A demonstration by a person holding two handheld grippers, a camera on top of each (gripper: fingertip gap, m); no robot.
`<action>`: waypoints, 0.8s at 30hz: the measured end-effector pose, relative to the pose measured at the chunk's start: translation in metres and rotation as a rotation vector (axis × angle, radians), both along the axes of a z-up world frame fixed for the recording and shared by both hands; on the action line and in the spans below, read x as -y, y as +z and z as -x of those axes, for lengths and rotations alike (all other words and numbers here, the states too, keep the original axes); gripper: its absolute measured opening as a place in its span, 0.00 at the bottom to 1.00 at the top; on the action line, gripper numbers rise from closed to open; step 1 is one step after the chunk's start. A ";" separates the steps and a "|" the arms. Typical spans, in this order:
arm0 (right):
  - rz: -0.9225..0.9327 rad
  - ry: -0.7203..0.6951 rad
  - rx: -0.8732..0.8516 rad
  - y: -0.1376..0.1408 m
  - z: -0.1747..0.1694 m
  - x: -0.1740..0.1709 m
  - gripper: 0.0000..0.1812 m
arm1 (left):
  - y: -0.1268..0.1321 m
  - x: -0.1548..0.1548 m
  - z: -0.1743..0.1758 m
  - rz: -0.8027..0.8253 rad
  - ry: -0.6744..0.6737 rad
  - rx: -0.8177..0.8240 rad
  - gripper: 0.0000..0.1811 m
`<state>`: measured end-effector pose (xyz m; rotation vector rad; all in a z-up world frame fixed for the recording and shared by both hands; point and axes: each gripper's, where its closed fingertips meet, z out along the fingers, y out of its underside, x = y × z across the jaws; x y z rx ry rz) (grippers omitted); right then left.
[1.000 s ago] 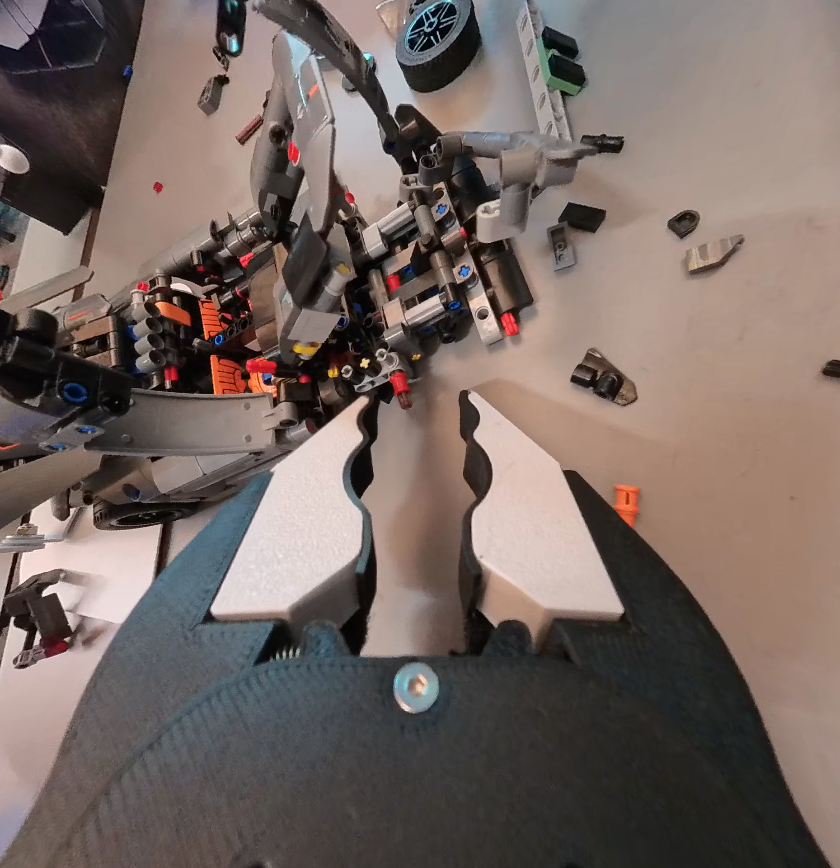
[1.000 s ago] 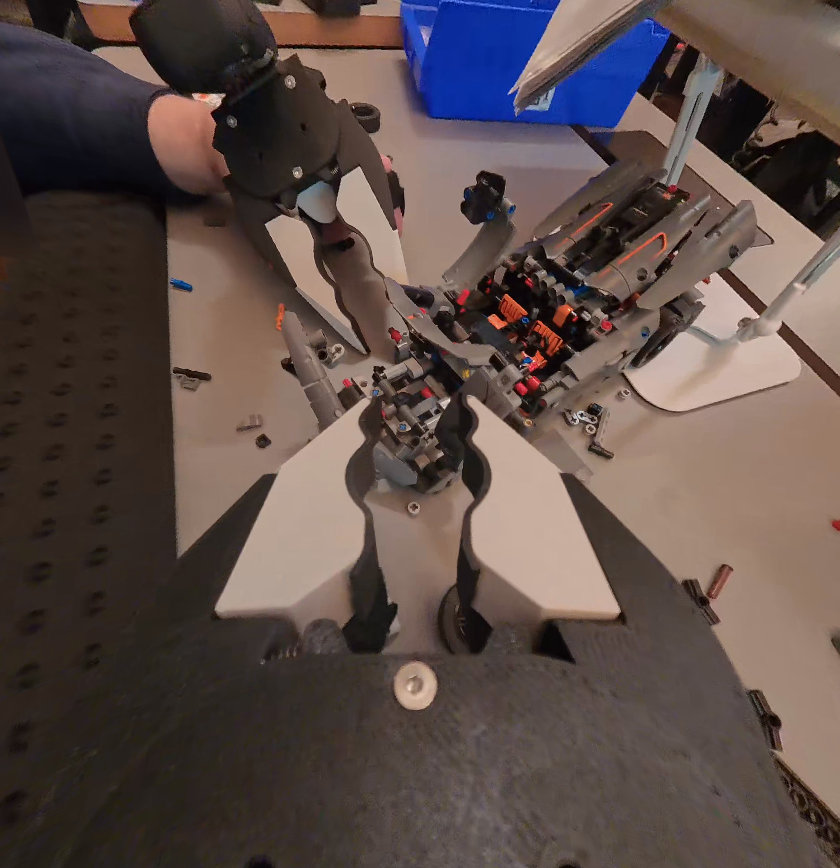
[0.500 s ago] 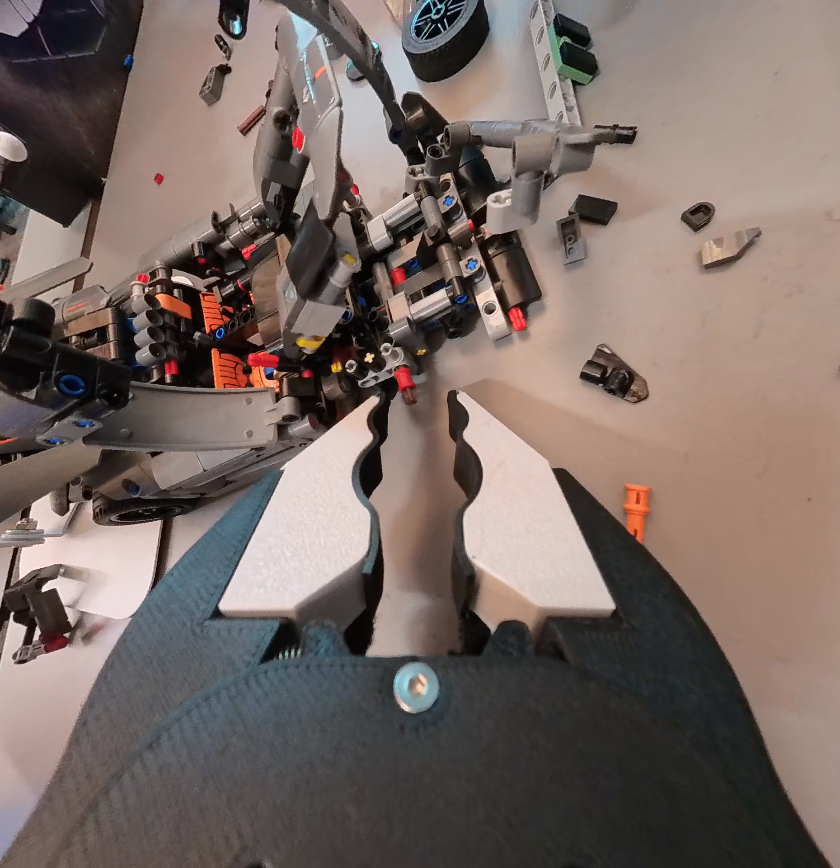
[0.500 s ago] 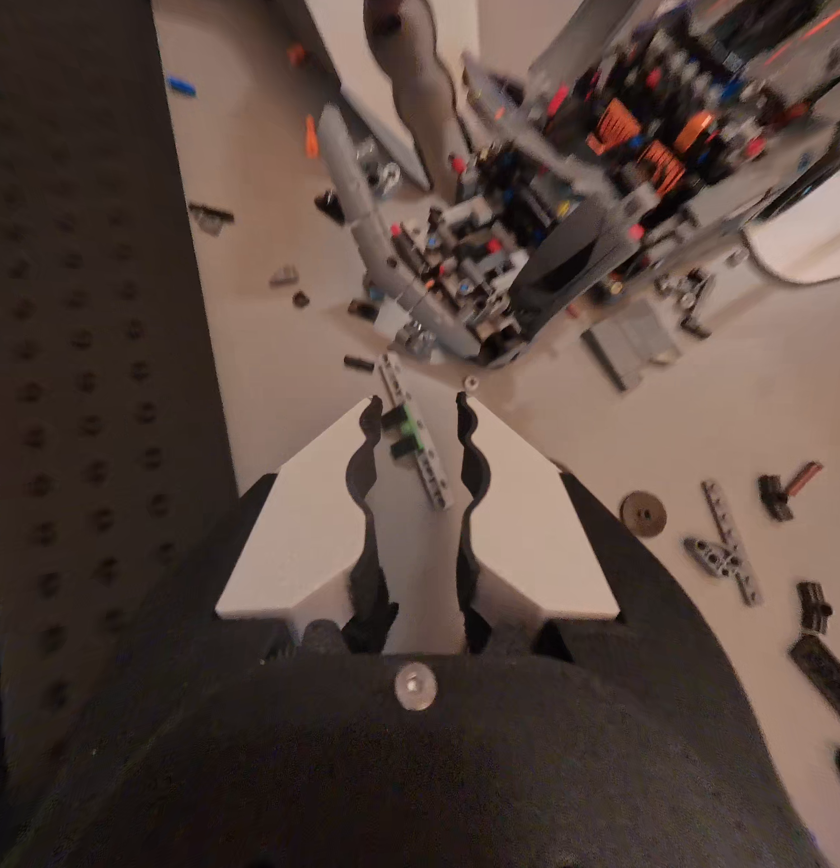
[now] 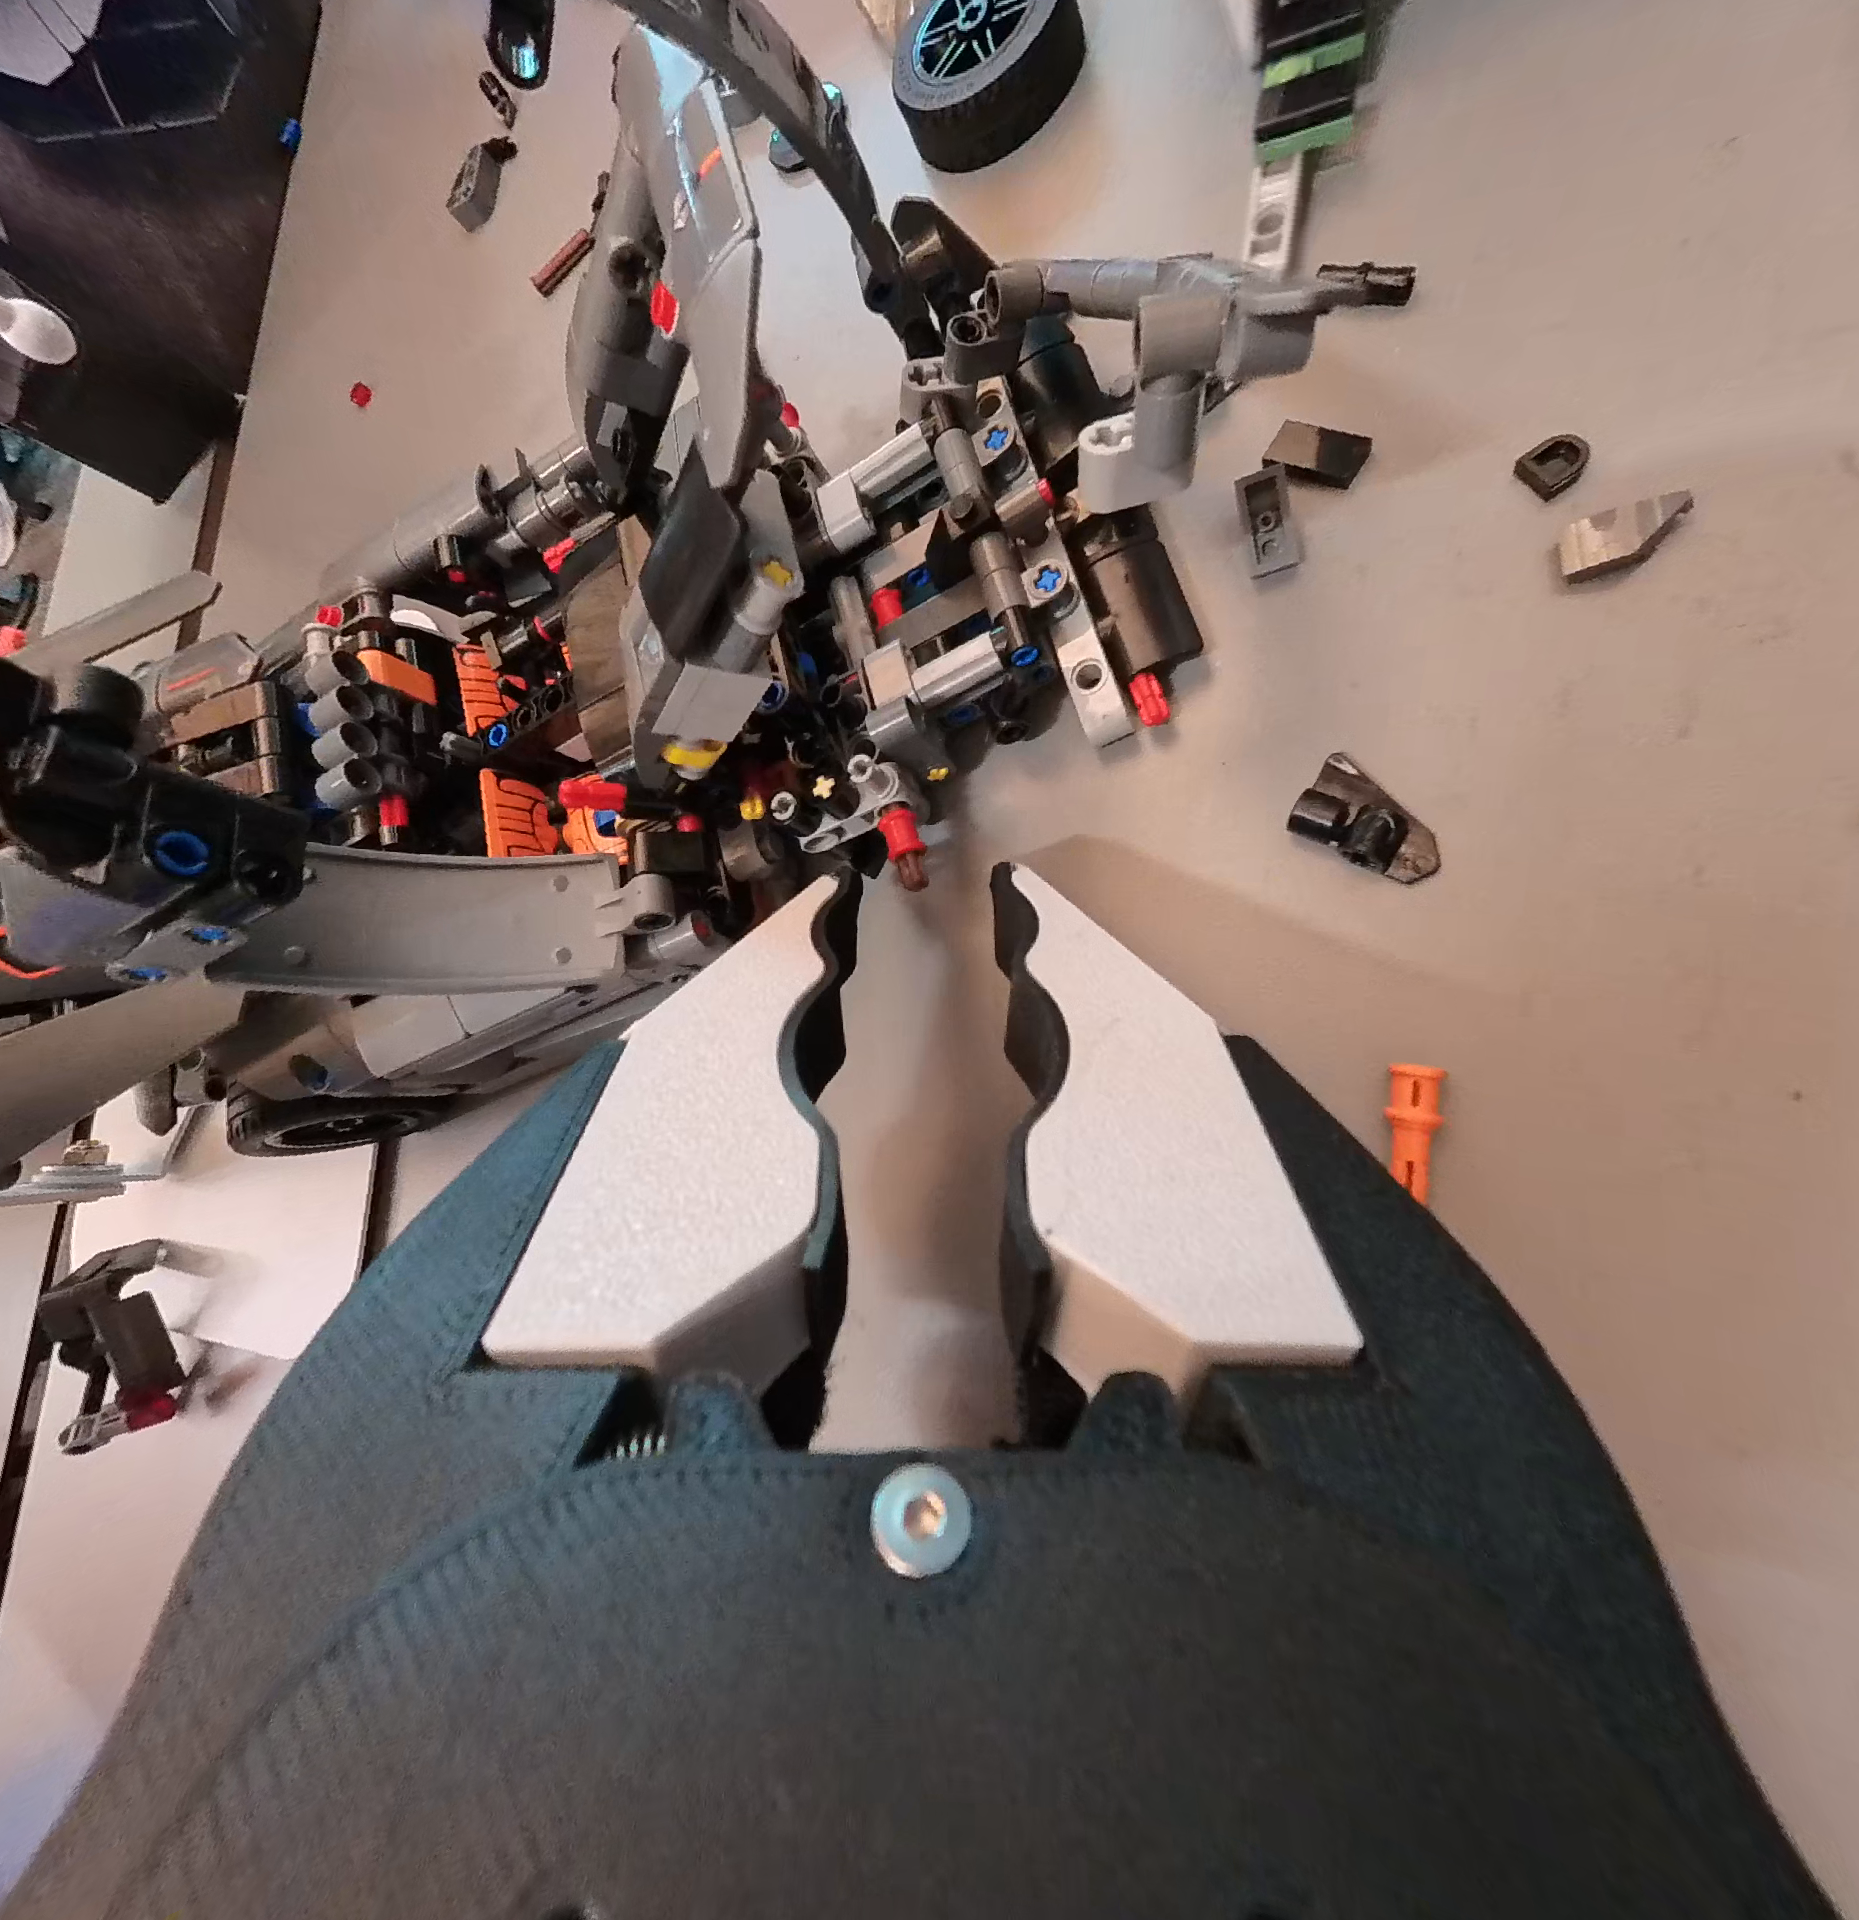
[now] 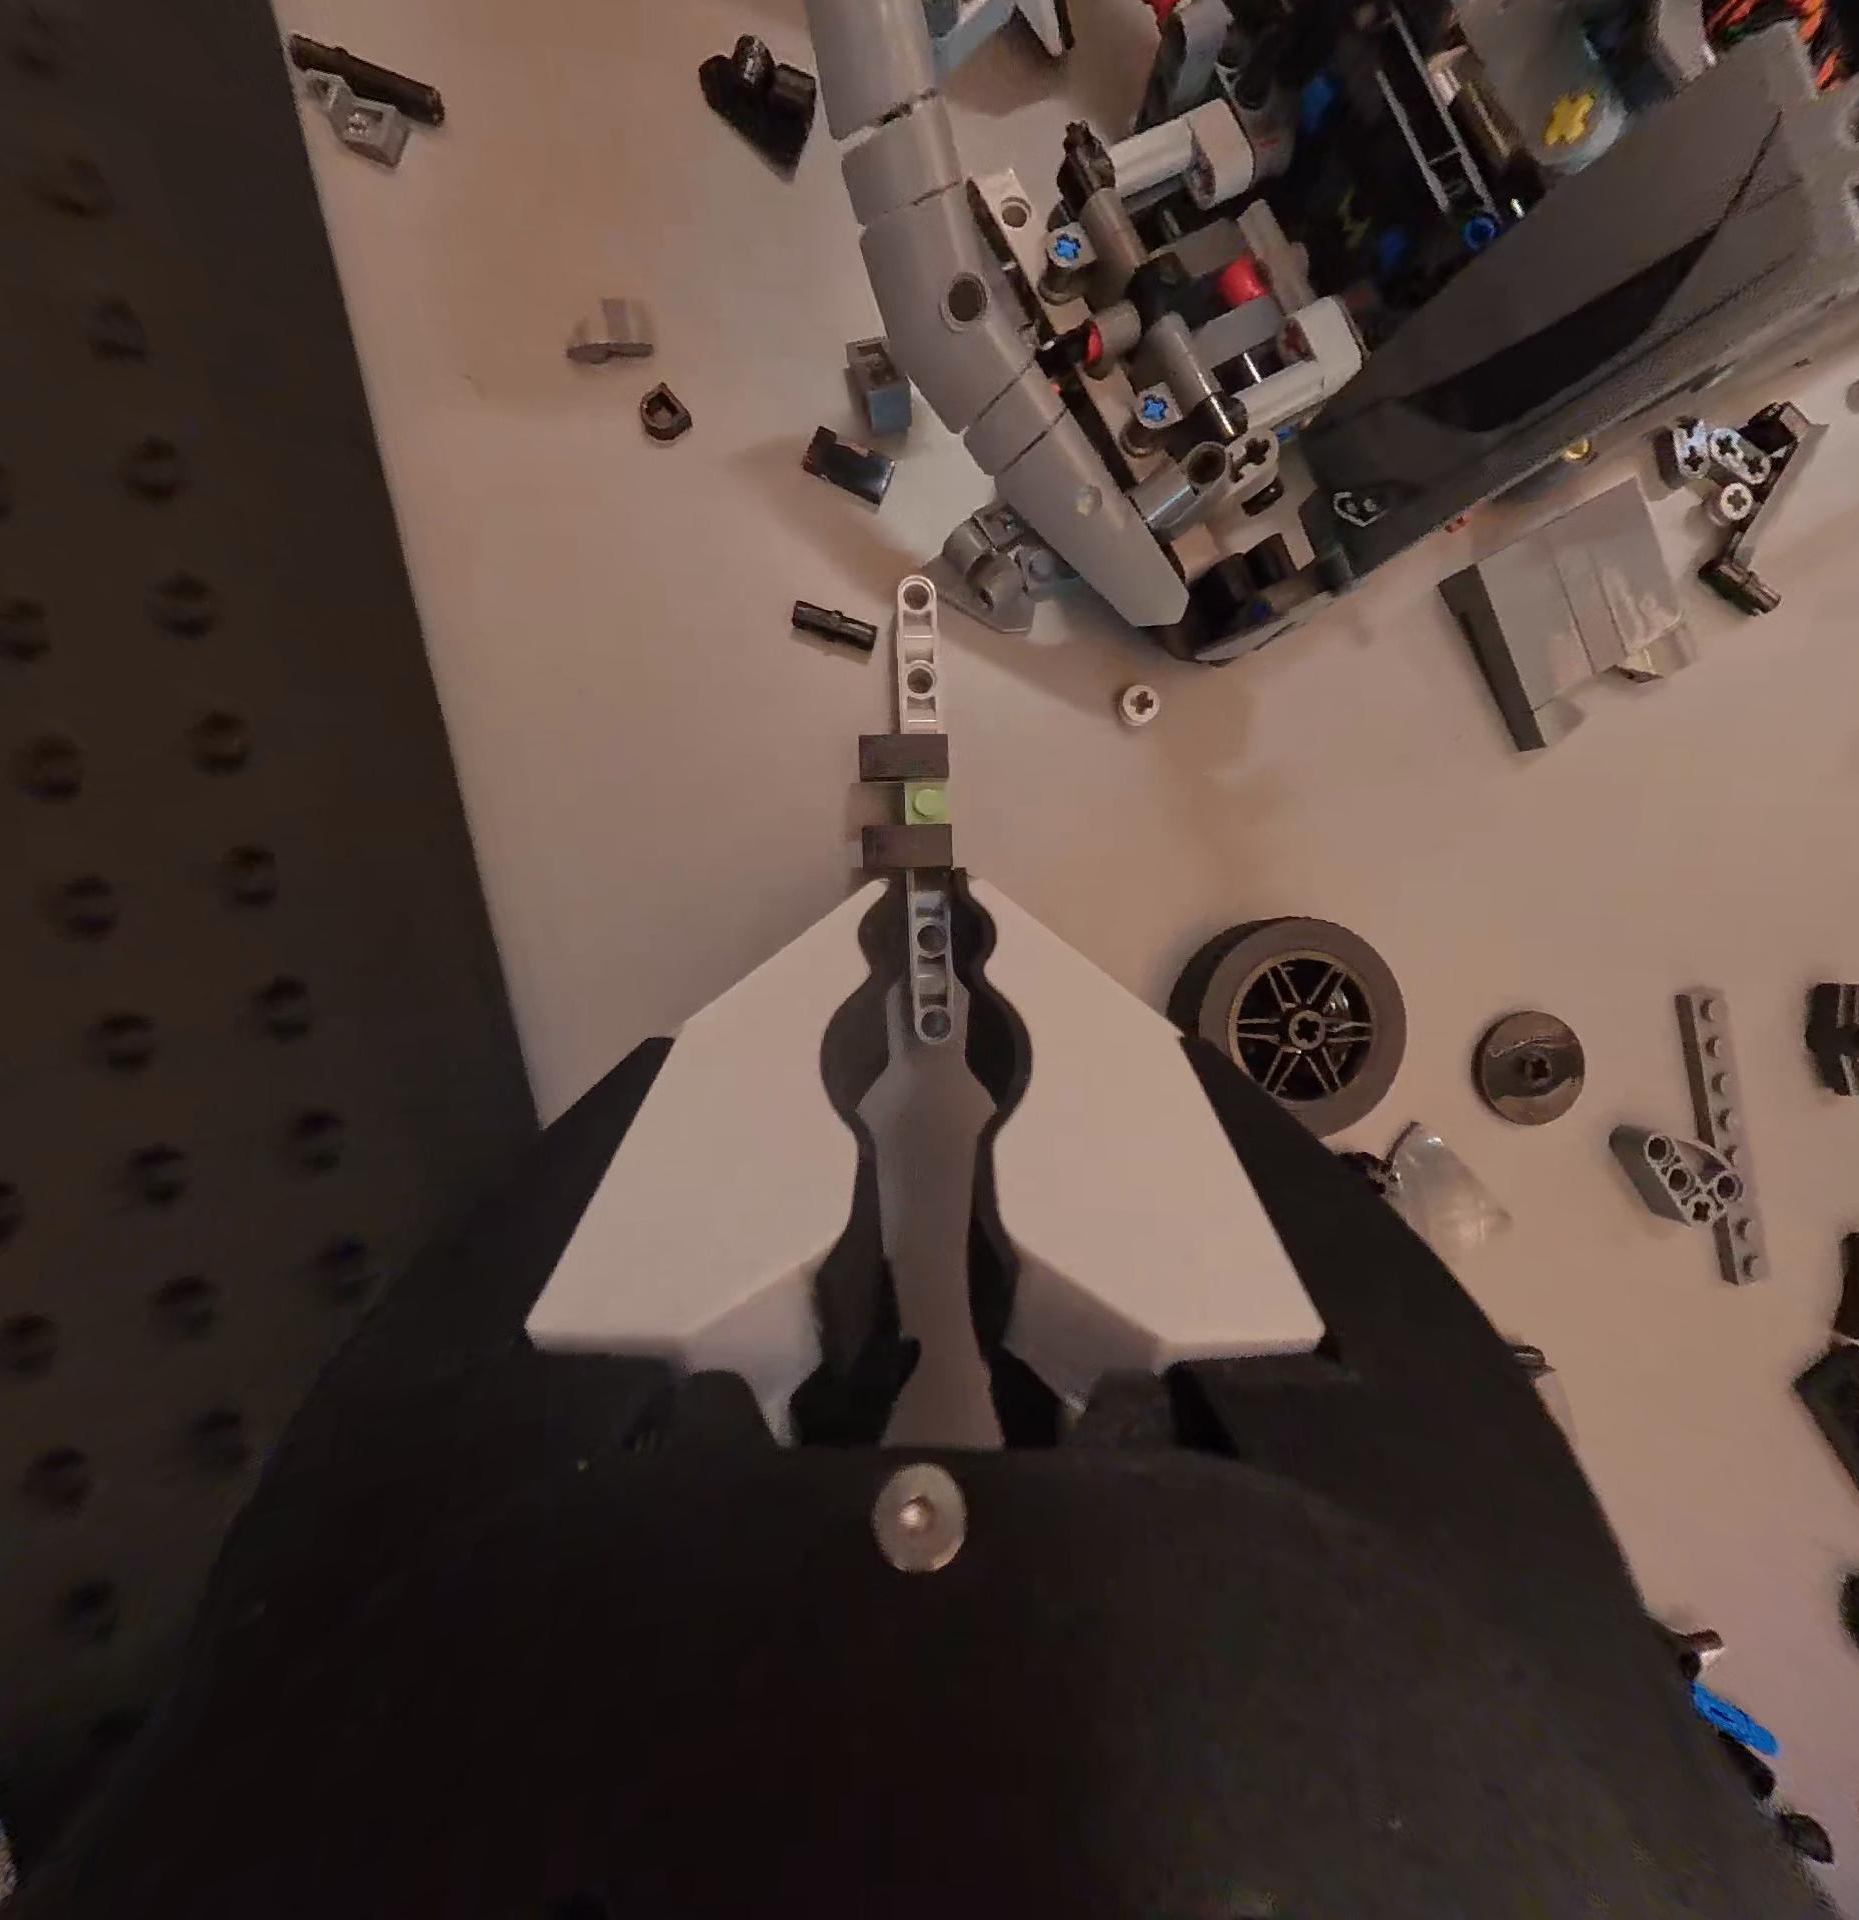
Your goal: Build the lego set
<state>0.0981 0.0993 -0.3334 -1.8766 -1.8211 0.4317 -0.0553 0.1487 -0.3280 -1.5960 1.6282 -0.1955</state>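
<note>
A half-built model car (image 5: 613, 665) lies on its side toward the left edge of the tabletop (image 5: 1527, 831), its grey curved body panels fitted over an exposed frame of black beams, orange grilles and red and blue pins. One tyre (image 5: 322, 1122) is mounted underneath; a second wheel (image 5: 987, 73), glossy rubber on a spoked rim, lies loose toward the far edge, so the build looks well advanced but unfinished. The left gripper (image 5: 920, 883) hovers just short of a red pin (image 5: 904, 836) on the car's near flank, its wavy-edged white fingers (image 5: 696, 1091) apart and empty. An orange pin (image 5: 1413, 1122) lies beside it, with small dark bricks scattered on the matte beige surface.

In the right wrist view, the right gripper (image 6: 920, 894) has closed around the near end of a thin grey strip (image 6: 920, 665), perforated and carrying two dark bricks and a green stud; whether the pads actually pinch it is hard to judge from above. The strip points toward the car's nose. A loose wheel, a dark disc (image 6: 1527, 1065) and a holed beam (image 6: 1720, 1132) wait toward the right edge.
</note>
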 end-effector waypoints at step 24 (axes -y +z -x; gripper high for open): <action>-0.181 -0.136 -0.009 0.084 -0.014 -0.081 0.02 | 0.012 -0.005 0.009 -0.020 0.028 0.018 0.18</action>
